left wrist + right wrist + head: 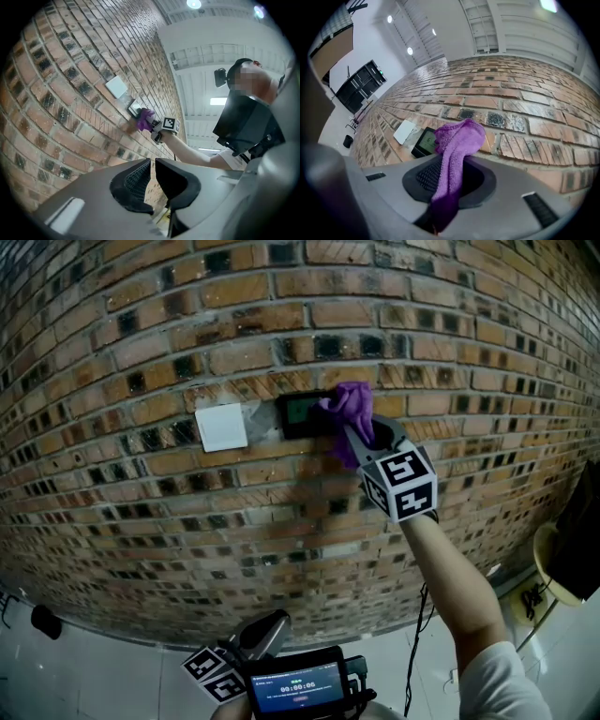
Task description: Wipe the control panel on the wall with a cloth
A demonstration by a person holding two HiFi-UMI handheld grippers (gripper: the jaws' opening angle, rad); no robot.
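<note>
A white square plate [221, 427] sits on the brick wall [112, 512] (pale floor [103, 671] below).

left gripper [153, 164] jaws together, empty.

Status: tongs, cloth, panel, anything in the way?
Right tongs shut on purple cloth, up at the brick wall. Cloth at control panel right edge, screen uncovered. Left tongs shut, empty, held low. Nothing blocking.

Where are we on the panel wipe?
Done: purple cloth clamped in the right gripper, held up at the wall. In hand: cloth sits at the control panel's right edge. To do: the panel's left part, uncovered. Left gripper shut, empty, low.
</note>
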